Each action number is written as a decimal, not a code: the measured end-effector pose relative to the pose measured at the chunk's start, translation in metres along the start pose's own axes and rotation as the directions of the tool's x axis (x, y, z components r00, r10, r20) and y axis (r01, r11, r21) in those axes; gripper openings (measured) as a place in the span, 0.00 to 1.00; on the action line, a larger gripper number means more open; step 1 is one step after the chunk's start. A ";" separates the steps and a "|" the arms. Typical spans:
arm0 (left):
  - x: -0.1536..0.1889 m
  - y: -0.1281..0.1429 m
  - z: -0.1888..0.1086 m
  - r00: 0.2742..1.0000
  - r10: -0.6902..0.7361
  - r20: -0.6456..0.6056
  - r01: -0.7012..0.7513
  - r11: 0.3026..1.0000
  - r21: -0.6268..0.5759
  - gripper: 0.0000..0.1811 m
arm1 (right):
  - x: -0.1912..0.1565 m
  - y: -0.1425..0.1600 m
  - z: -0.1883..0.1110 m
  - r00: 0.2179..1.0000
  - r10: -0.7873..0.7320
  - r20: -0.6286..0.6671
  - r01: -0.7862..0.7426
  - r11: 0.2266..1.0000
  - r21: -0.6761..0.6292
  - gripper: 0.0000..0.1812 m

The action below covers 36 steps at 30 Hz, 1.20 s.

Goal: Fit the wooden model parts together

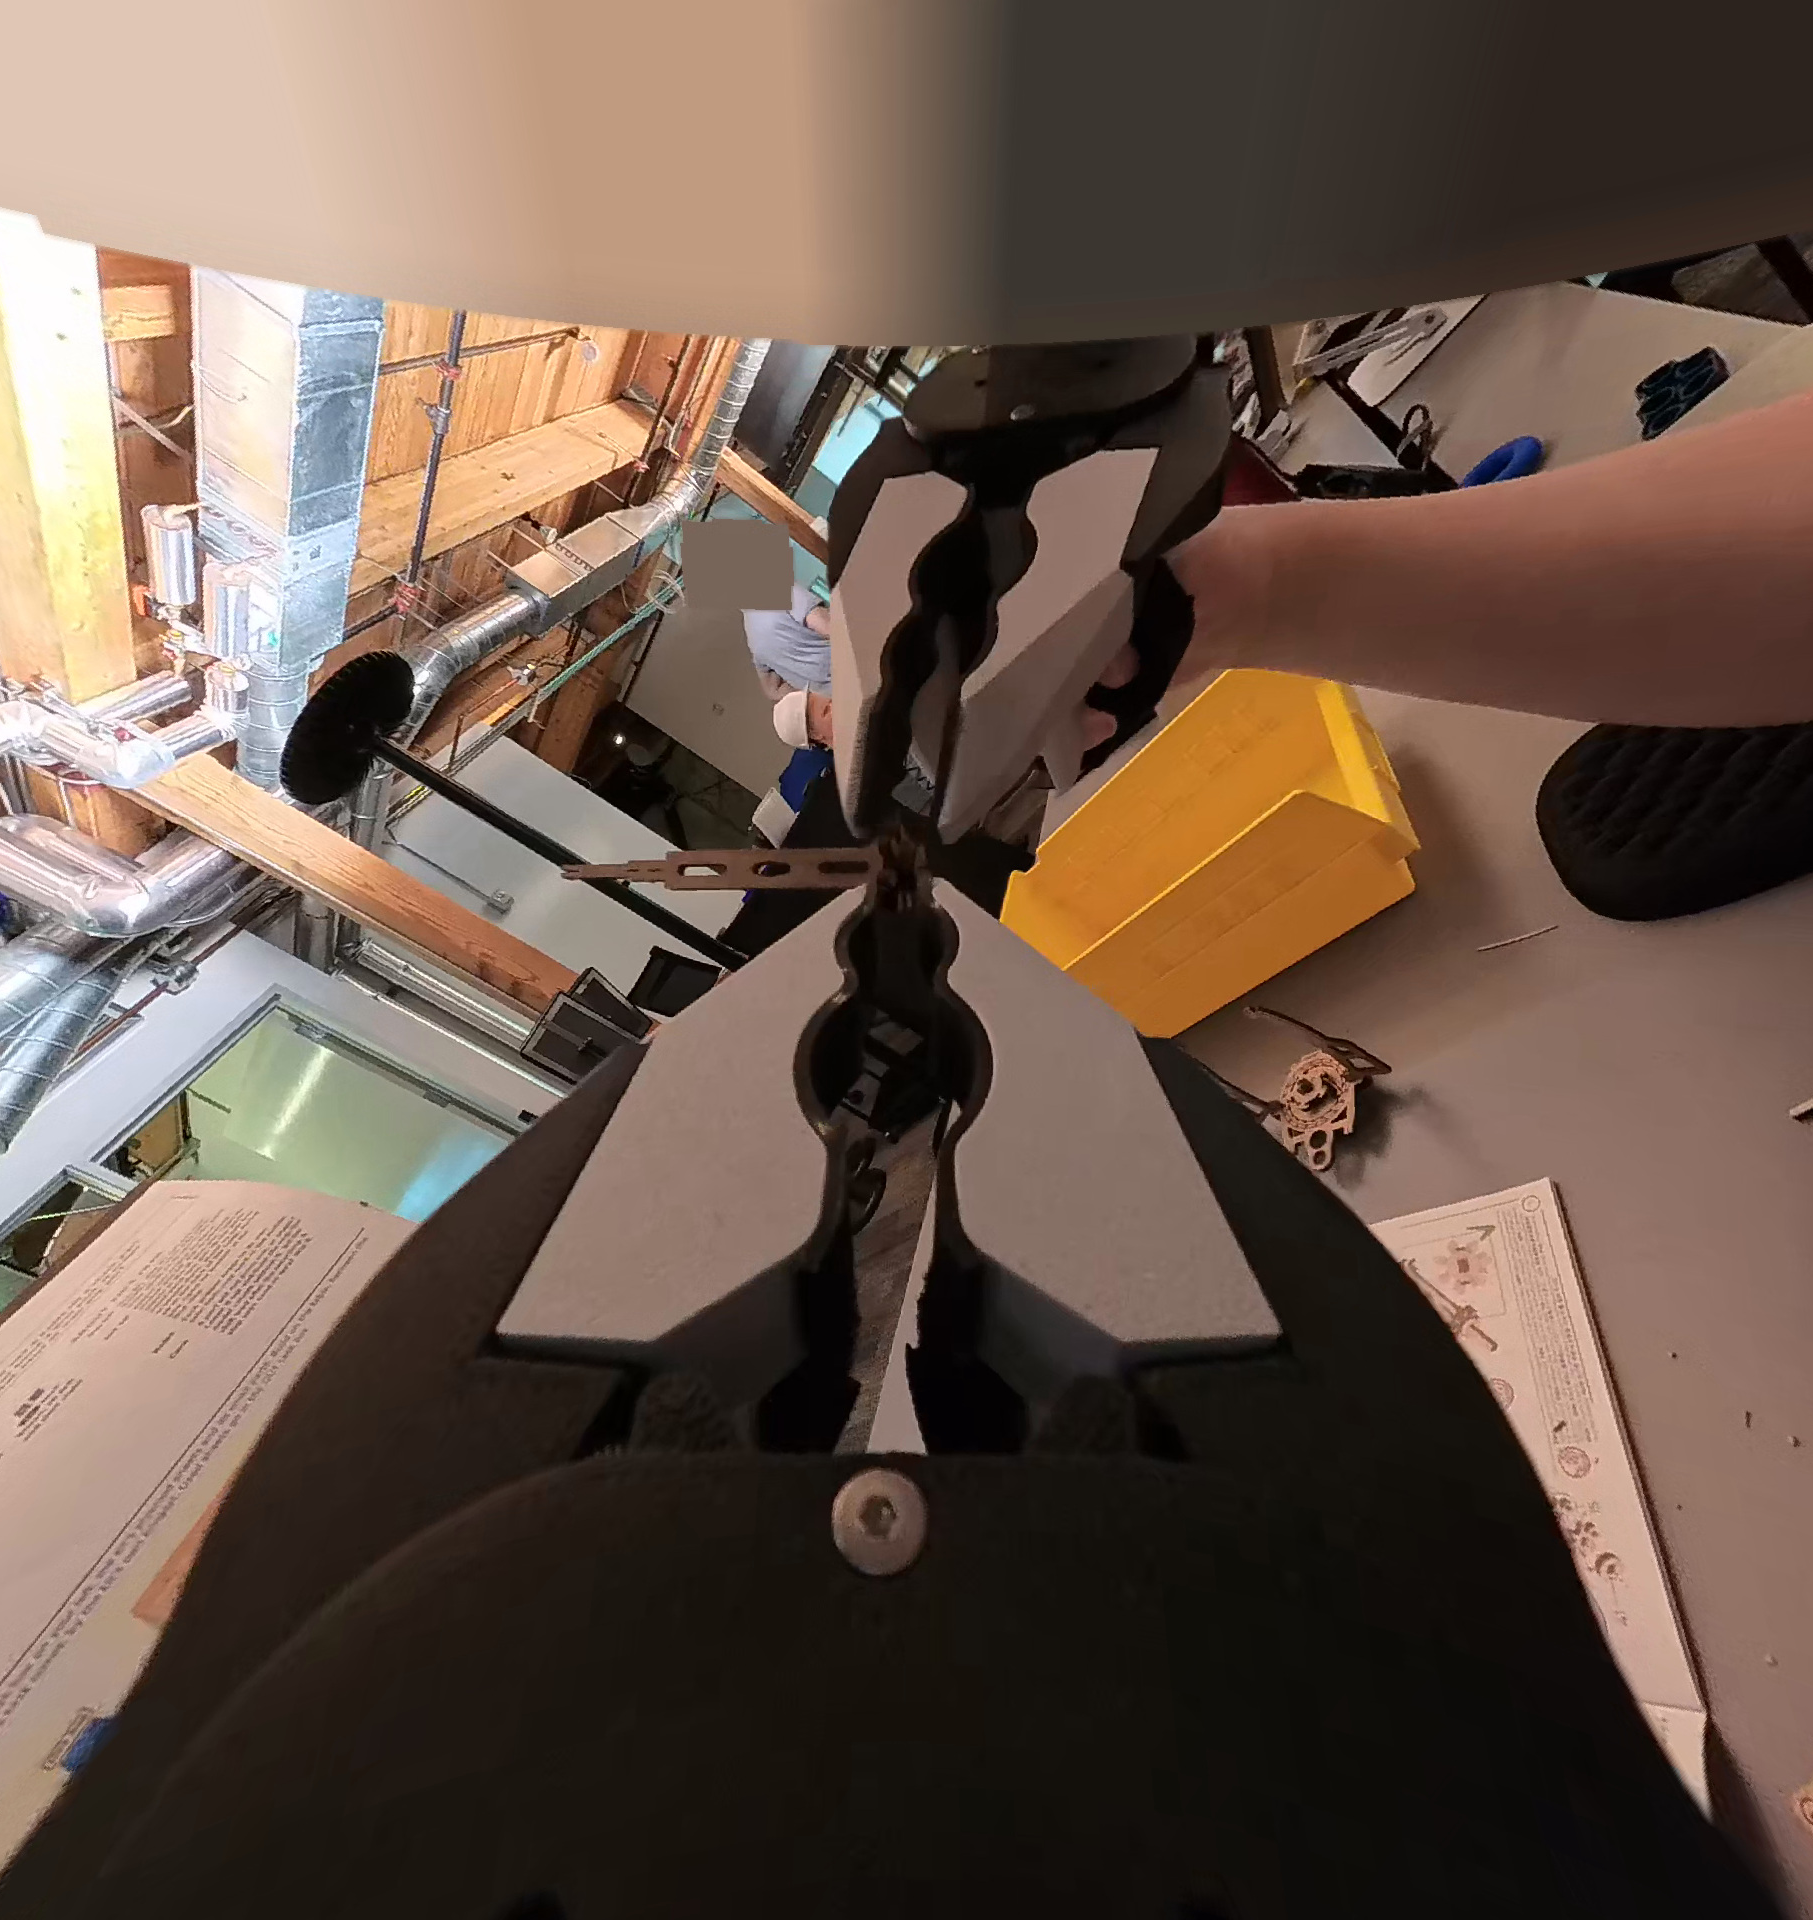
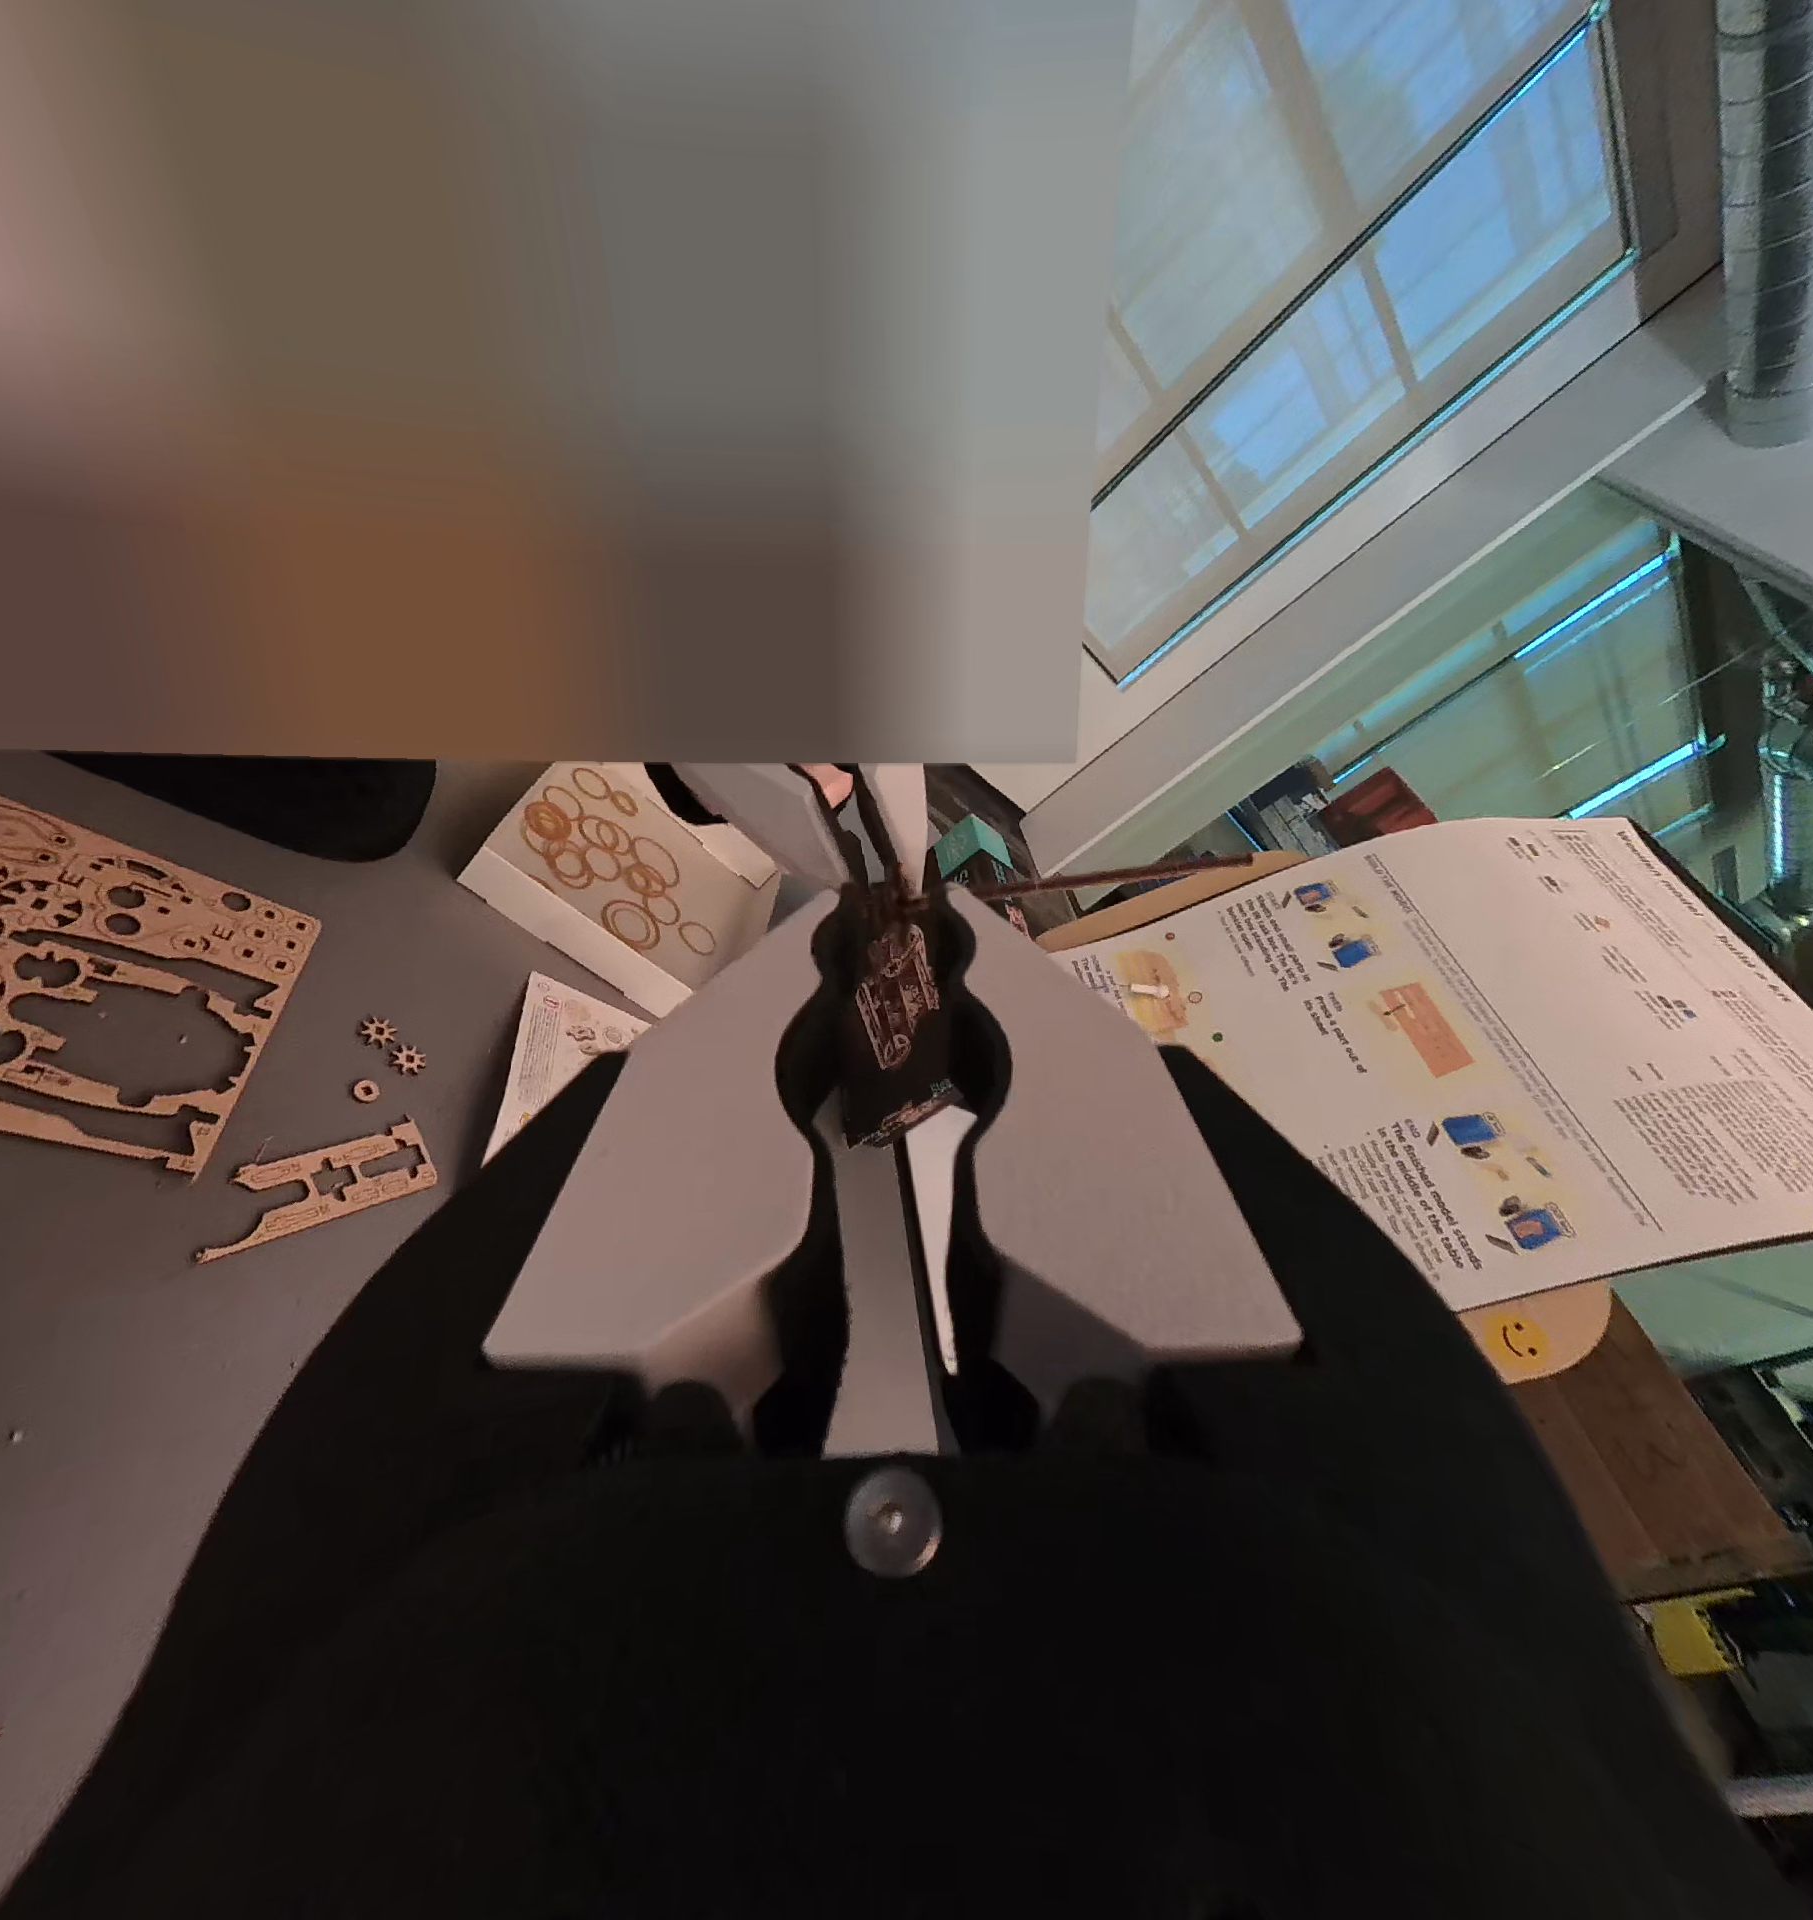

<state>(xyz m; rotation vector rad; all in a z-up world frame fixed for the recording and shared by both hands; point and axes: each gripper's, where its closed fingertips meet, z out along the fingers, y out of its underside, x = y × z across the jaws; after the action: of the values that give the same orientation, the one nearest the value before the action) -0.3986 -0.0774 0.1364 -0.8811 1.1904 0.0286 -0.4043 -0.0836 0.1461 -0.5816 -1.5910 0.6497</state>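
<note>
Printed writing is seen on the instruction sheet at right of the right wrist view; it is not repeated. At frame centre the left gripper and right gripper are met tip to tip, each closed narrowly on a dark wooden part, from which a slotted strip projects leftward. A punched wooden sheet is laid on the grey table at left.

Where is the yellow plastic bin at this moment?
In the left wrist view, the yellow plastic bin sits on the grey table, right of centre, just right of the two meeting grippers and below the person's forearm.
</note>
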 end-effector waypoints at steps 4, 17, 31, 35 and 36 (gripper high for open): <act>0.001 -0.001 0.001 1.000 0.008 -0.002 -0.008 1.000 -0.002 0.01 | 0.000 0.004 0.001 1.000 -0.006 -0.003 0.006 1.000 -0.024 0.05; 0.000 -0.006 -0.001 0.999 0.031 0.015 -0.031 1.000 -0.004 0.01 | -0.001 -0.002 0.000 1.000 -0.019 -0.009 0.019 0.999 0.031 0.04; 0.001 -0.009 -0.001 0.997 0.078 0.025 -0.078 0.997 -0.021 0.01 | -0.003 -0.005 -0.001 0.998 -0.060 -0.020 0.061 0.997 0.055 0.04; 0.002 -0.008 -0.001 0.996 0.092 0.023 -0.091 0.995 -0.027 0.01 | -0.004 -0.004 -0.002 0.997 -0.072 -0.018 0.072 0.996 0.049 0.04; 0.002 -0.008 0.000 0.995 0.096 0.023 -0.095 0.995 -0.029 0.01 | -0.004 -0.004 -0.002 0.997 -0.074 -0.018 0.075 0.996 0.047 0.04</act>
<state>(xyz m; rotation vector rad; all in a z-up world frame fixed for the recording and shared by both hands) -0.3944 -0.0842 0.1391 -0.8460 1.2114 0.1332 -0.4022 -0.0889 0.1465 -0.4888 -1.5702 0.6239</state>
